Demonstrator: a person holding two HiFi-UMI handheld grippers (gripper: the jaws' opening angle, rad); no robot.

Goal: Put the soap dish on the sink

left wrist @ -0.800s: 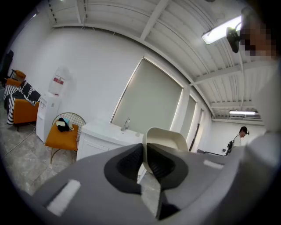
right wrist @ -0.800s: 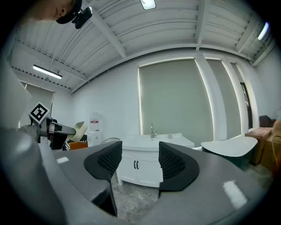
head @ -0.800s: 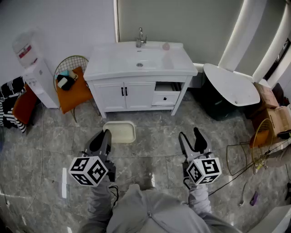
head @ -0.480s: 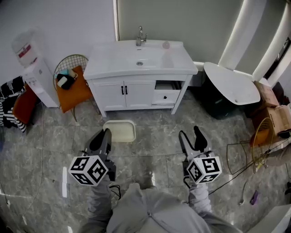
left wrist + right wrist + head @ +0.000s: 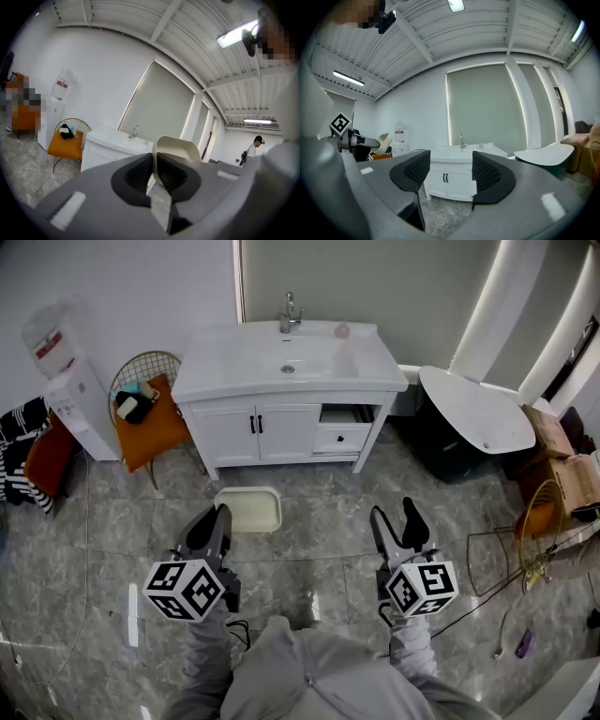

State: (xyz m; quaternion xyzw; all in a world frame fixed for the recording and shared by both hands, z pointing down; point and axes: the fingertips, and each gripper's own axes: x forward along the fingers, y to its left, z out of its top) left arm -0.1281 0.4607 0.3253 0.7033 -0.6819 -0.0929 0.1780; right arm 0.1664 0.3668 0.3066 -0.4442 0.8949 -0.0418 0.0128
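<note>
- The grey marbled floor [image 5: 319, 549] carries a white cabinet [image 5: 281, 432], a wire chair [image 5: 141, 371], a water dispenser [image 5: 80, 404] and cardboard boxes [image 5: 562, 474].
- The sink [image 5: 234, 362] tops the cabinet. A tap [image 5: 290, 315] stands at its back edge, with a small pinkish thing [image 5: 342, 332] just right of it.
- An orange cushion [image 5: 155, 437] lies on the chair, with a black item [image 5: 134, 410] on it.

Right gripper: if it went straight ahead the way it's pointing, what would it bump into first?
Probably the white sink cabinet. Its doors show right between the right gripper's open, empty fingers, with only bare floor before them. How far off it stands is hard to tell.
</note>
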